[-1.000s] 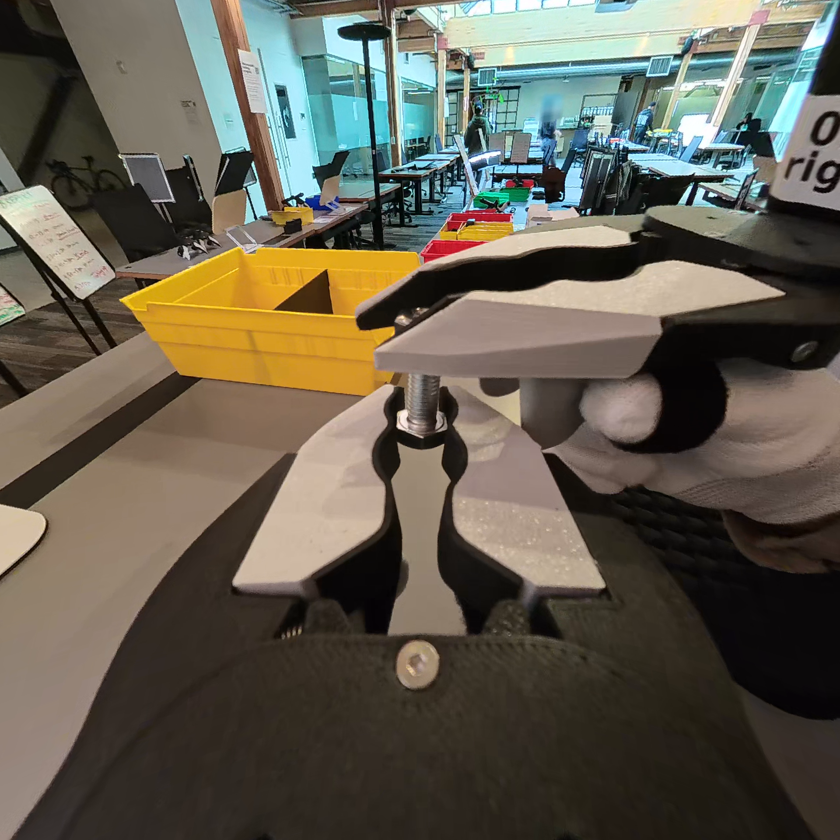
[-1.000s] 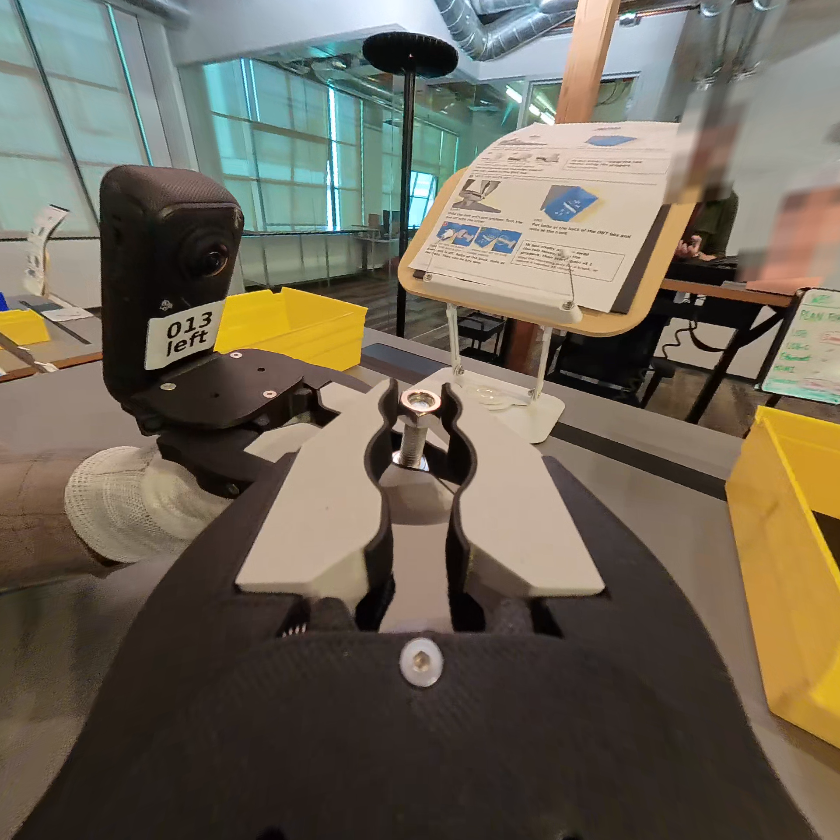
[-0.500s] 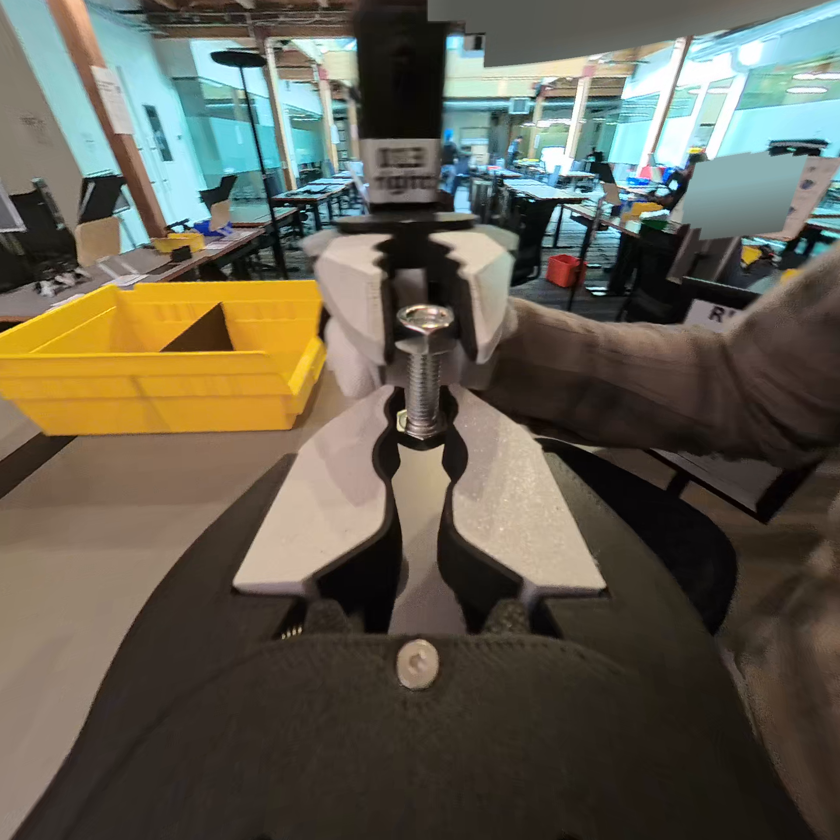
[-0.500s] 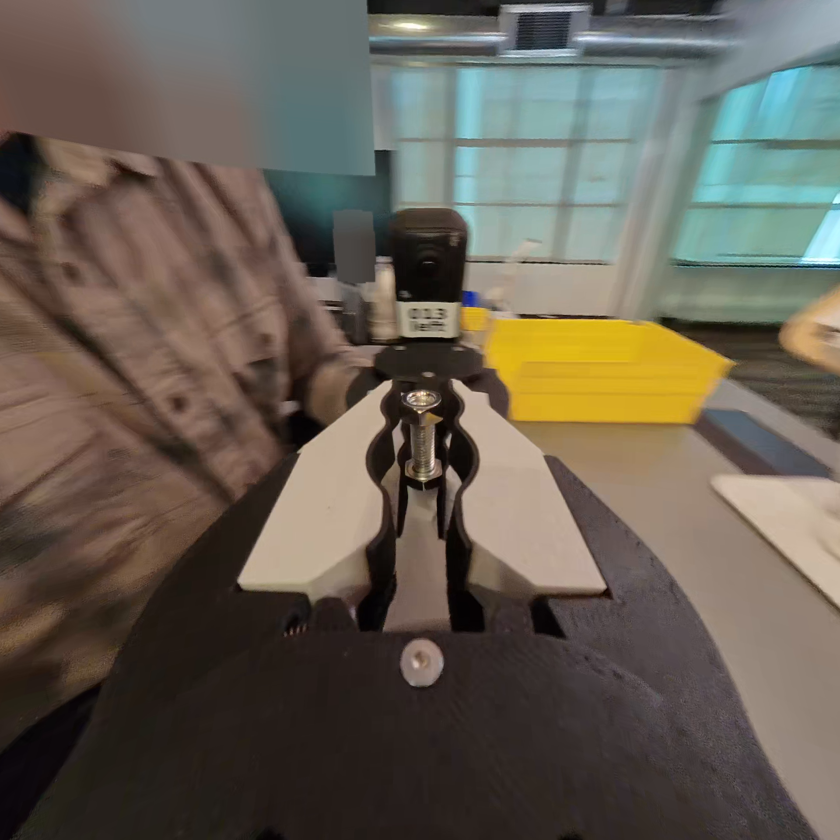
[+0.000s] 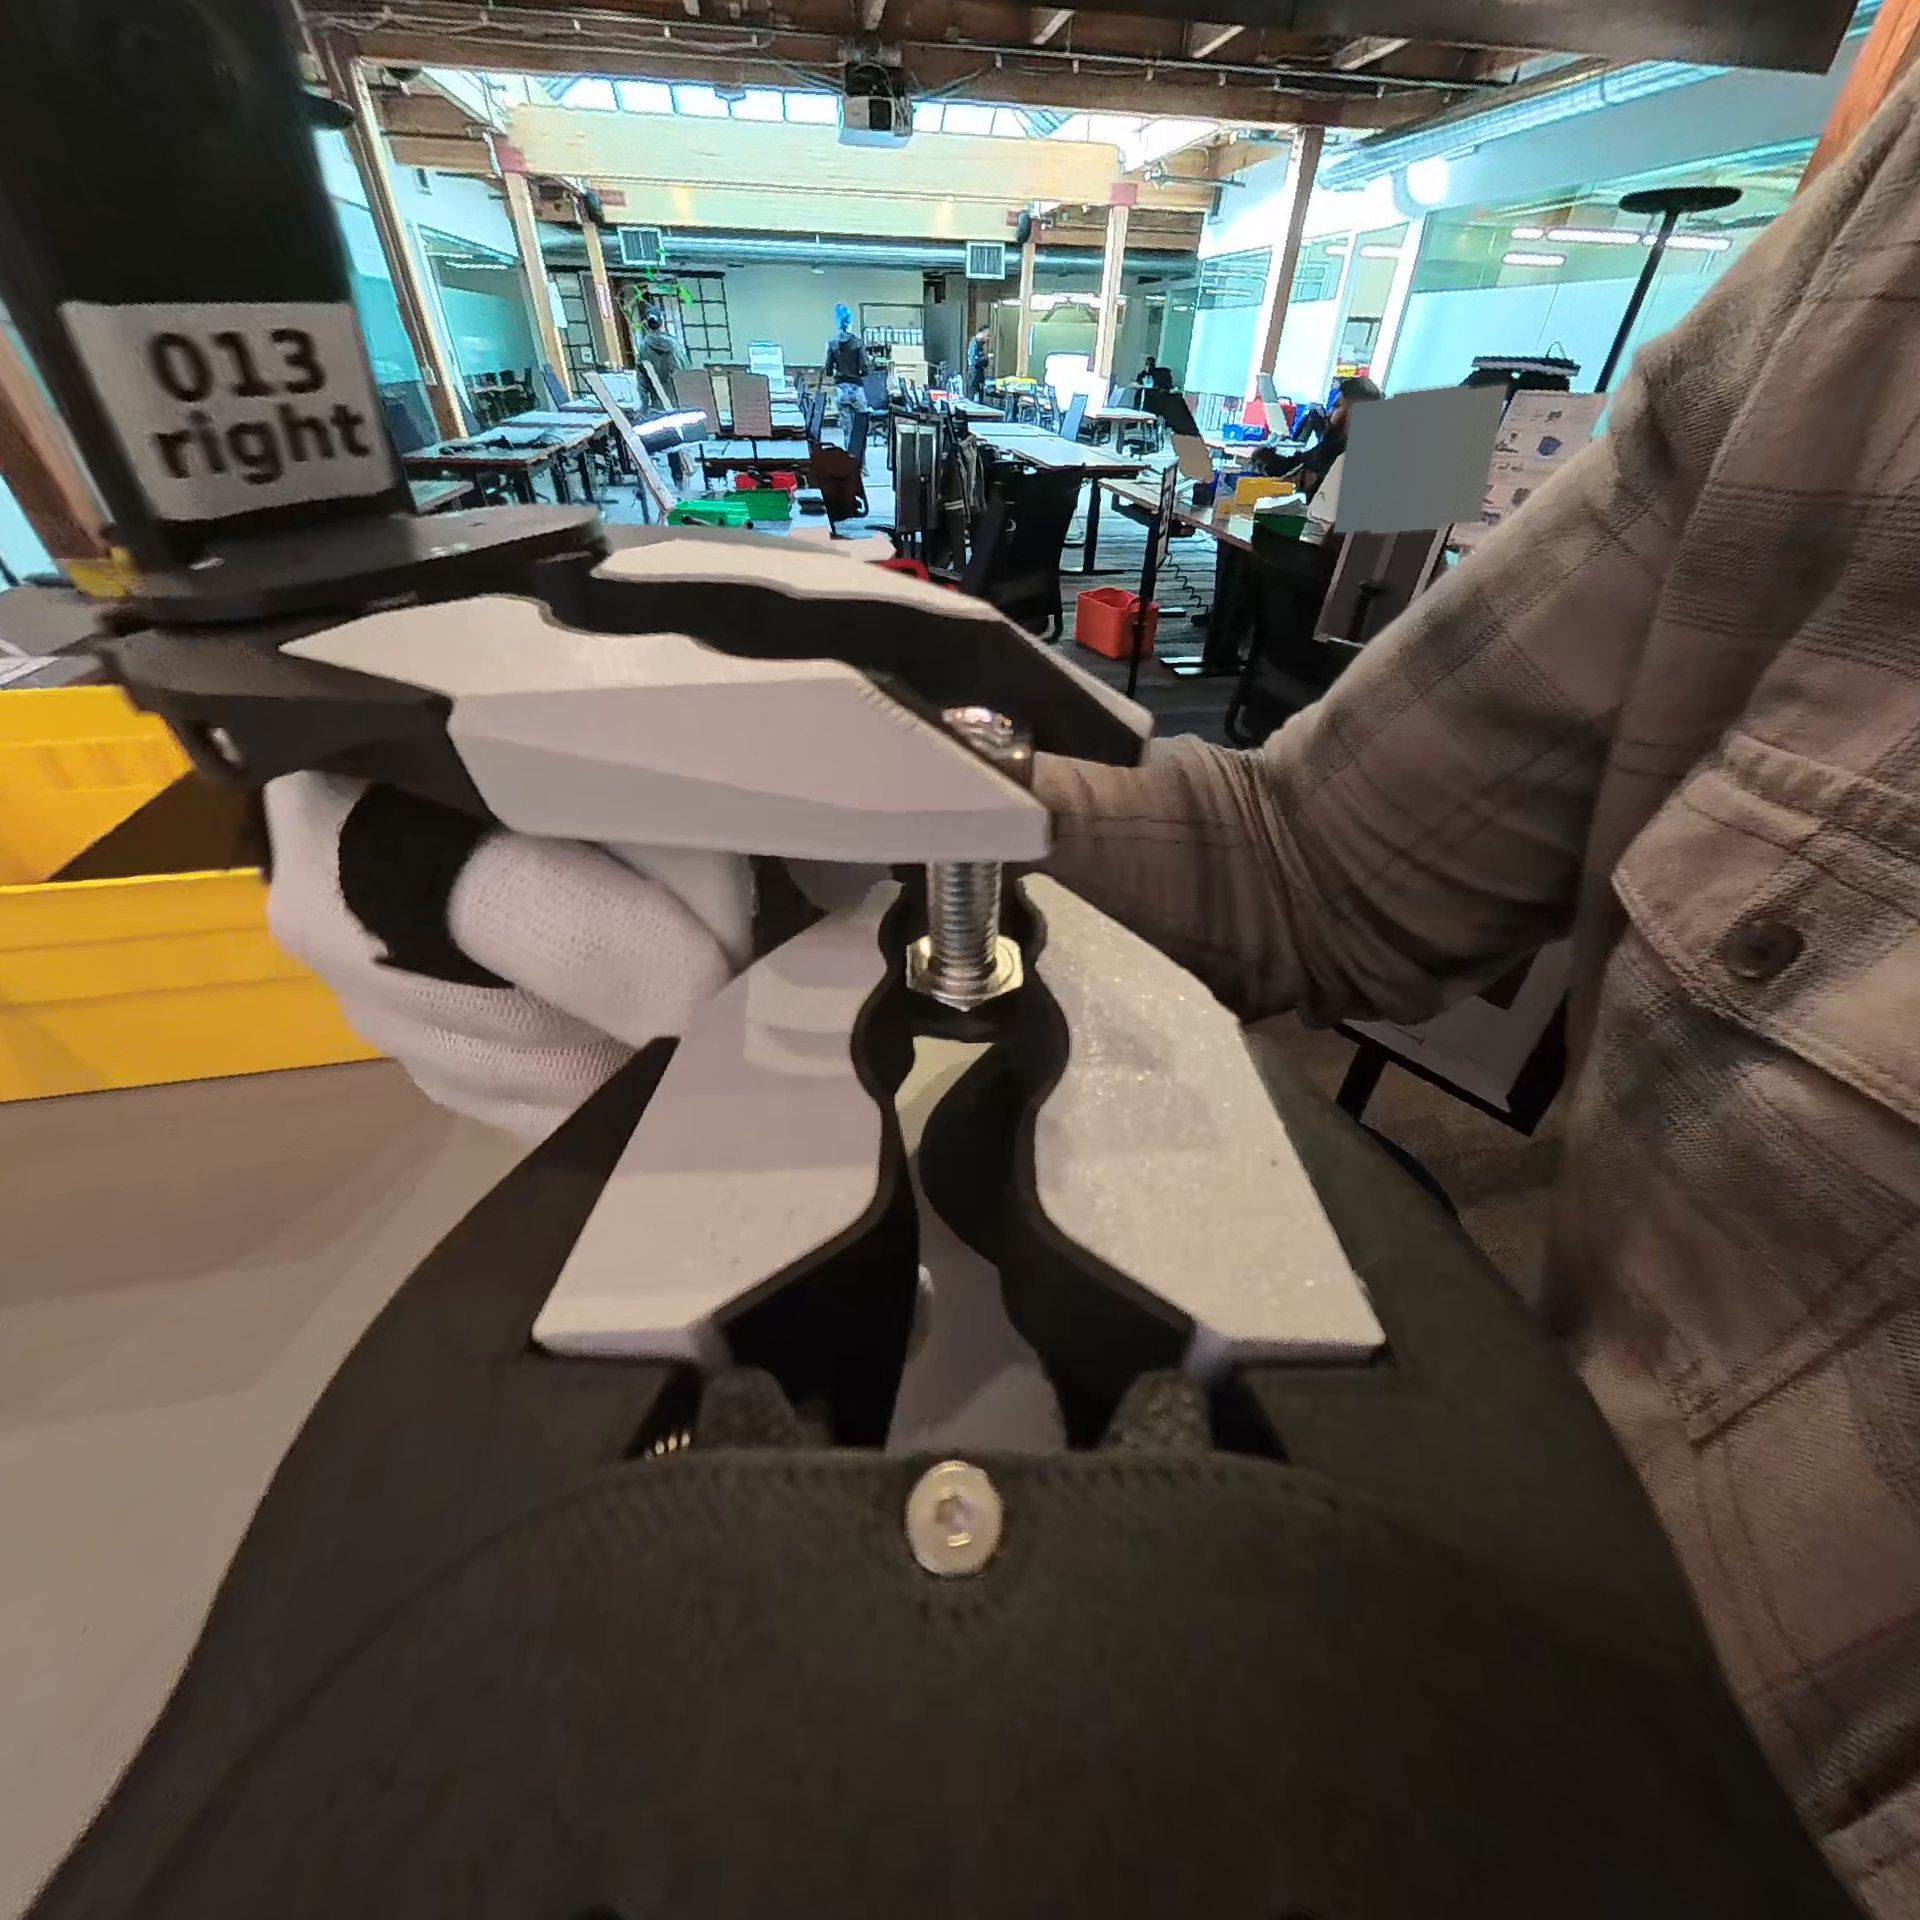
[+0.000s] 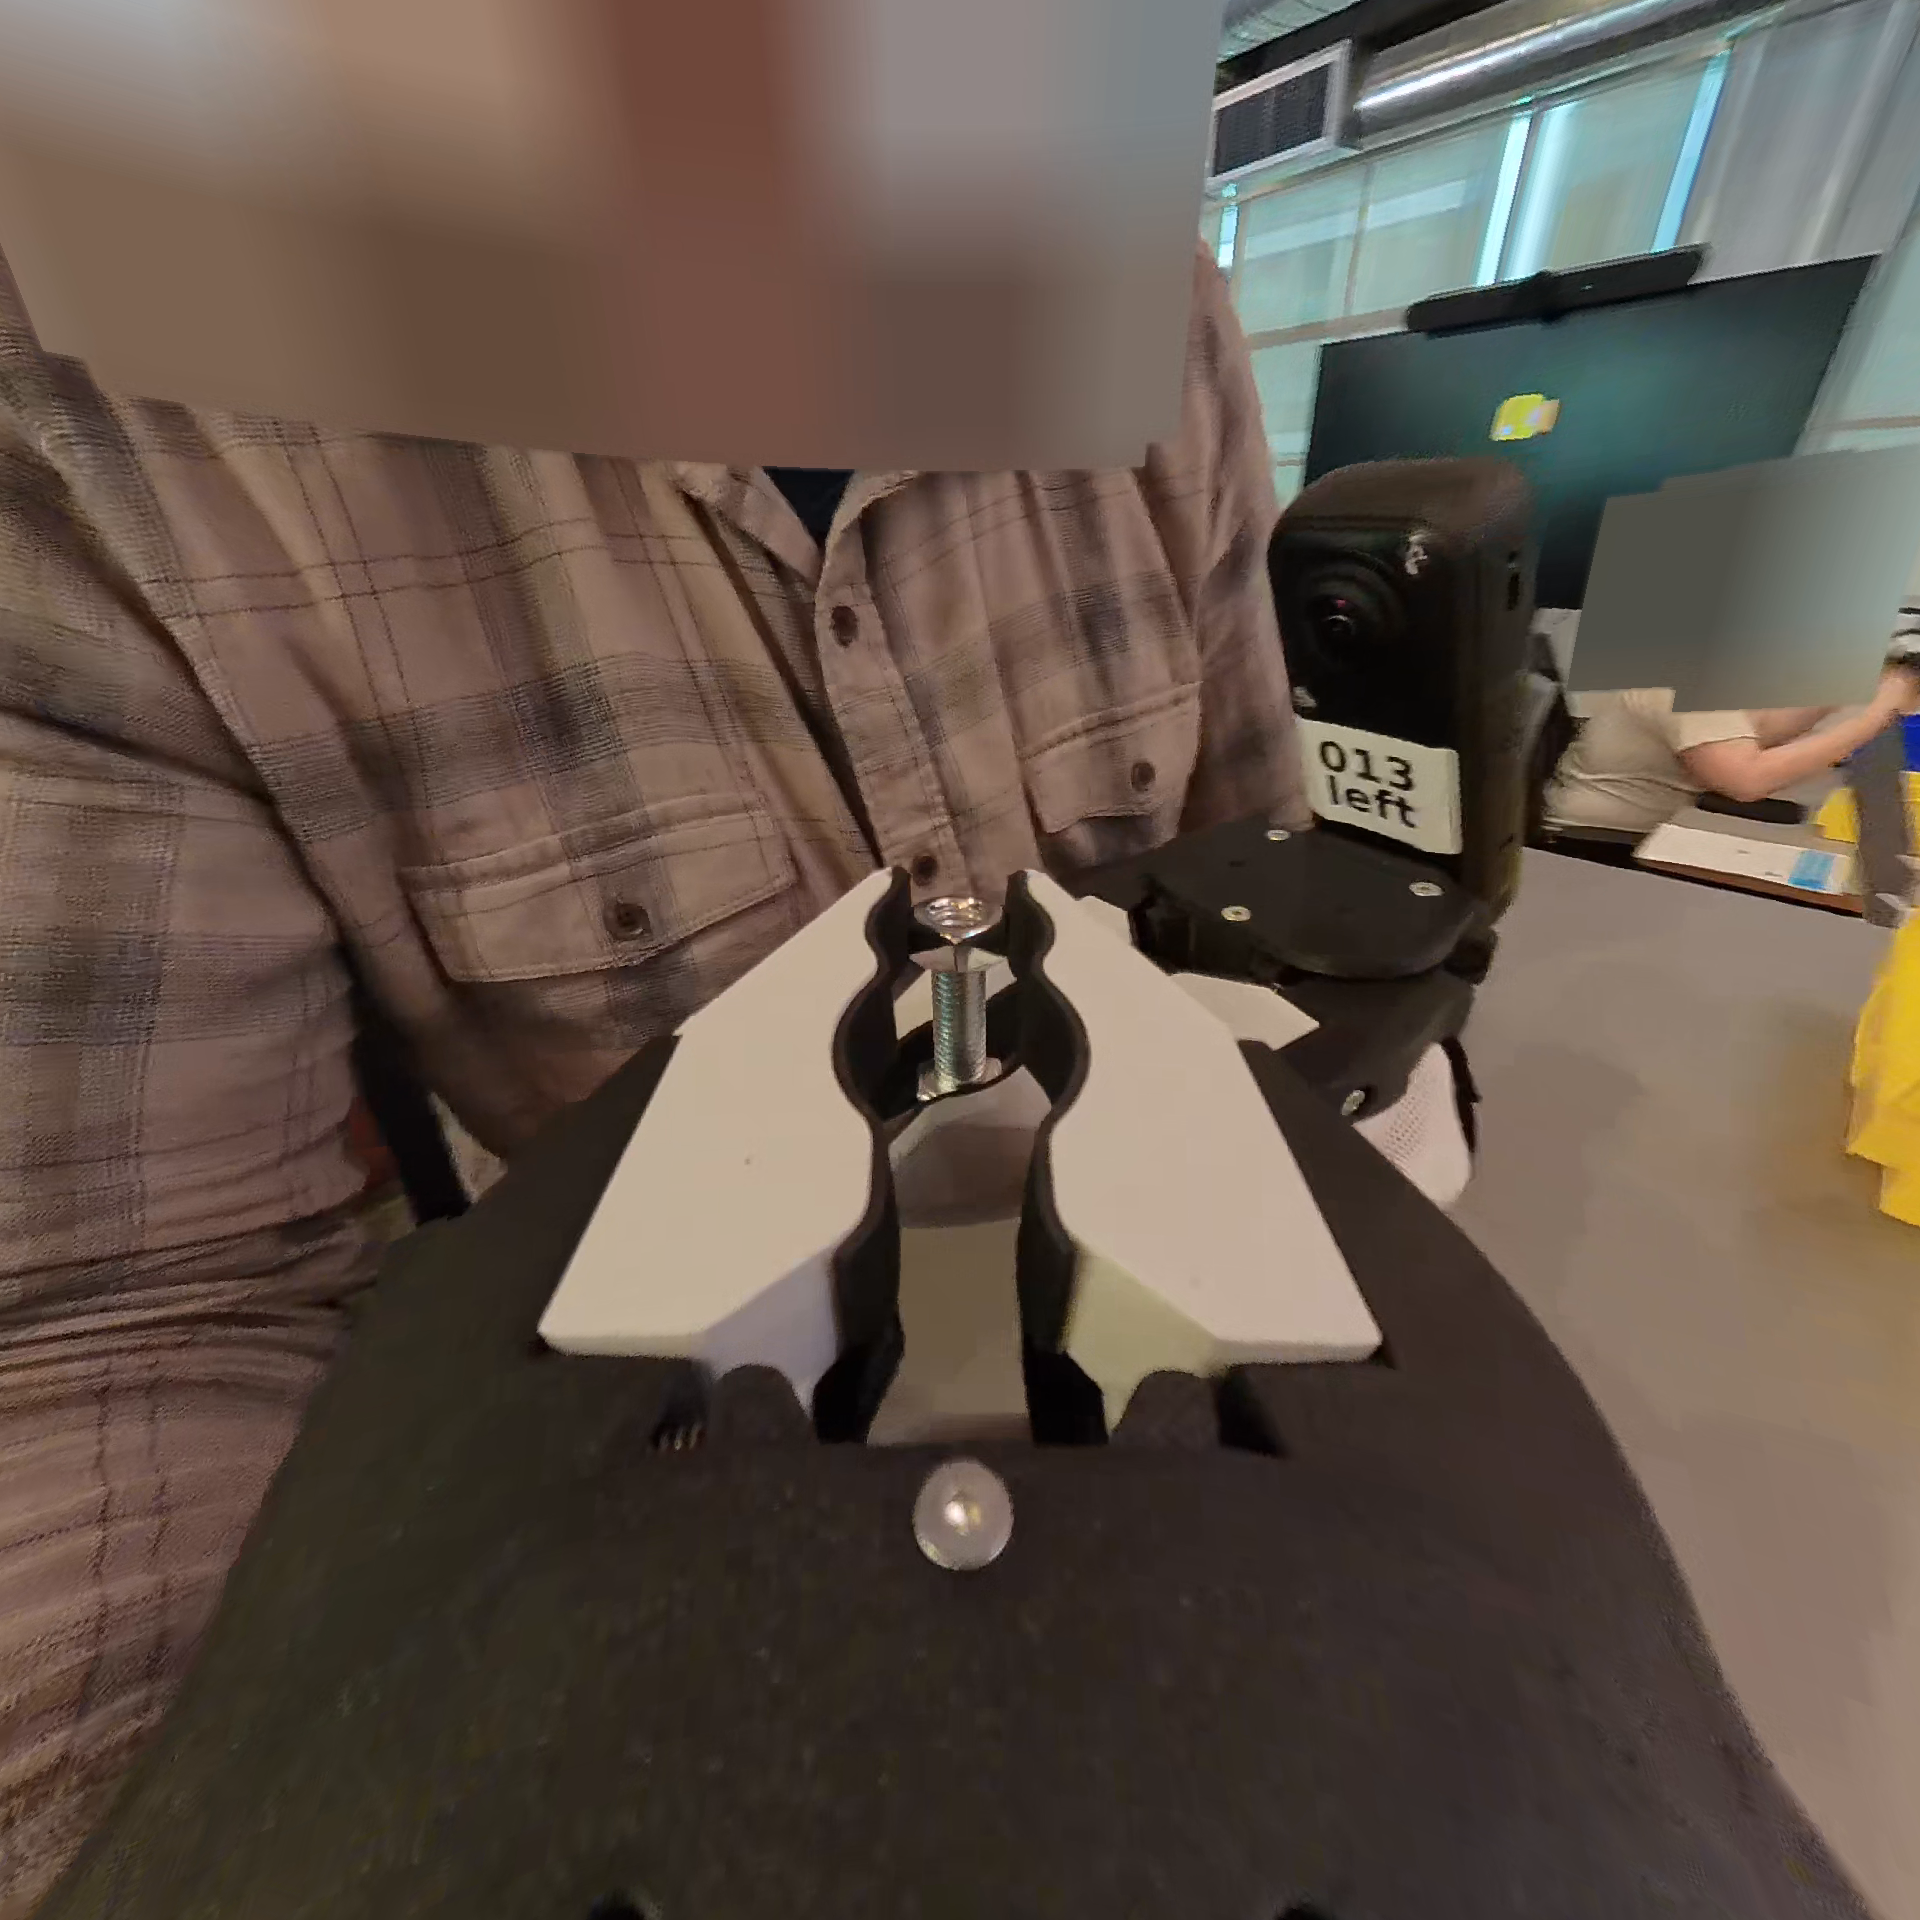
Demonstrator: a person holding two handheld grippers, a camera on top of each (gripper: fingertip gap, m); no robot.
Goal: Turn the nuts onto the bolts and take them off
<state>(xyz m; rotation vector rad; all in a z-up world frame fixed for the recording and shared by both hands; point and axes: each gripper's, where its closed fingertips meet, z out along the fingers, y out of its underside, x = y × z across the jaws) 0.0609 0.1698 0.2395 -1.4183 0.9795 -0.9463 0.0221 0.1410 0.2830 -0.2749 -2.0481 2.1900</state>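
A silver bolt stands upright between my two grippers. My left gripper is shut on the hex nut threaded on the bolt's lower end. My right gripper is shut on the bolt's head, with the threaded shaft and the nut below it. In the left wrist view the right gripper's fingers reach in from the left, above the left fingers, held by a white-gloved hand. The left gripper's body and camera show at right in the right wrist view.
A yellow bin stands on the grey table at left; yellow also shows at the right edge of the right wrist view. The person's plaid shirt and sleeve are close behind the grippers. The grippers' ends are close to 6 cm from one another.
My right gripper has swung about half a turn around the bolt, from the right side to the left in the left wrist view, keeping hold of the head. The left gripper still holds the nut.
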